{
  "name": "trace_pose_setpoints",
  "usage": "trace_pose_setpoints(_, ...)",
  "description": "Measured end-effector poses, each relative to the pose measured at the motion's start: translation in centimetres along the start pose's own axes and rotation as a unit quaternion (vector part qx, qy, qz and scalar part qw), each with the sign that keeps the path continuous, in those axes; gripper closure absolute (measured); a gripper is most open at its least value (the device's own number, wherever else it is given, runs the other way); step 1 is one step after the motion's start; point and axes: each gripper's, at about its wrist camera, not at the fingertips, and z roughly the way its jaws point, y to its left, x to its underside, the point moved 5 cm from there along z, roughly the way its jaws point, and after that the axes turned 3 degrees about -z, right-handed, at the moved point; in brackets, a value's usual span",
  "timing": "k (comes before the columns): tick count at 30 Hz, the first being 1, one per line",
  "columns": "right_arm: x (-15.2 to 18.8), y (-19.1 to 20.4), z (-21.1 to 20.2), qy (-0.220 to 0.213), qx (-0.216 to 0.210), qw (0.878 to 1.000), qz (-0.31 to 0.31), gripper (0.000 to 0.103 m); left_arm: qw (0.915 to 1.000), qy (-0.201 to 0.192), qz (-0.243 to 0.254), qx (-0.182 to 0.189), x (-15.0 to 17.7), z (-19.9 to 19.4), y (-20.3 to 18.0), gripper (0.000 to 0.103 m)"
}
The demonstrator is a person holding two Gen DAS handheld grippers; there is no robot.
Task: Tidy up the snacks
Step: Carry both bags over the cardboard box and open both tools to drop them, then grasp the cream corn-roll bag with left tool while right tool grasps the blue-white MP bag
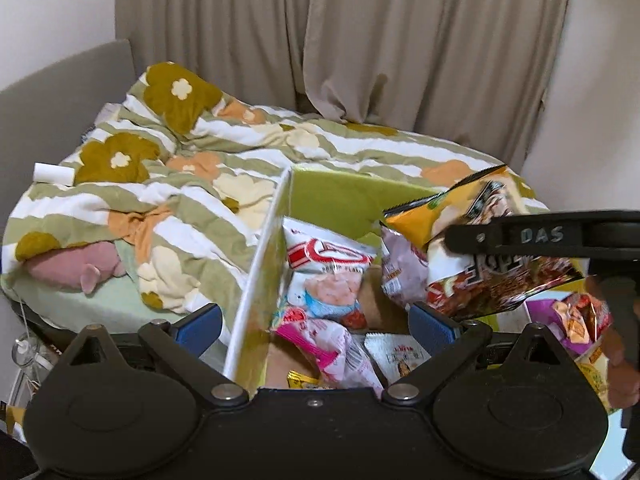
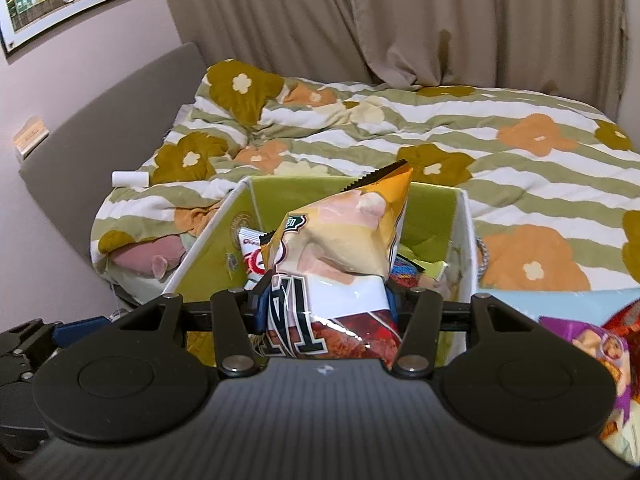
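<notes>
A green box with white rims (image 1: pixel 256 272) (image 2: pixel 200 248) stands at the edge of the bed and holds several snack packets, among them a red-and-white bag (image 1: pixel 324 258) and a pink packet (image 1: pixel 324 340). My right gripper (image 2: pixel 326 304) is shut on a yellow and red chip bag (image 2: pixel 344 240) and holds it above the box; the bag also shows in the left wrist view (image 1: pixel 472 248). My left gripper (image 1: pixel 316 322) is open and empty, its blue pads (image 1: pixel 198 326) straddling the box's left wall.
A flowered duvet (image 2: pixel 440 140) covers the bed behind the box. A pink plush toy (image 1: pixel 76 268) lies at the left. More snack bags (image 2: pixel 592 344) lie to the right of the box. Curtains hang behind.
</notes>
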Motion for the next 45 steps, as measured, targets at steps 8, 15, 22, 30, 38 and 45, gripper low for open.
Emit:
trace_pose_setpoints(8, 0.2, 0.3, 1.1, -0.005, -0.025, 0.999, -0.021, 0.0, 0.9997, -0.011, -0.004, -0.021, 0.4, -0.7, -0.3, 0.002)
trace_pose_setpoints(15, 1.4, -0.5, -0.4, -0.017, -0.031, 0.999, -0.016, 0.0, 0.9998, -0.01, -0.007, -0.017, 0.9, -1.1, -0.8, 0.002)
trace_pose_setpoints(22, 1.5, -0.3, -2.5, -0.024, -0.031, 0.999, -0.014, 0.0, 0.9997, -0.021, 0.009, -0.003, 0.3, -2.4, -1.6, 0.002)
trace_pose_setpoints(30, 1.3, -0.6, -7.4, -0.057, 0.004, 0.998, -0.012, 0.0, 0.9981, -0.027, 0.037, 0.041, -0.1, -4.0, -3.6, 0.002)
trace_pose_setpoints(38, 3.1, -5.0, -13.4, -0.083, 0.075, 0.993, 0.029, 0.0, 0.9928, -0.026, 0.063, 0.099, 0.7, -4.6, -8.5, 0.002)
trace_pose_setpoints(45, 5.6, -11.9, -17.7, -0.091, 0.115, 0.987, 0.065, 0.0, 0.9896, -0.018, 0.084, 0.116, 1.9, -4.7, -14.7, 0.002)
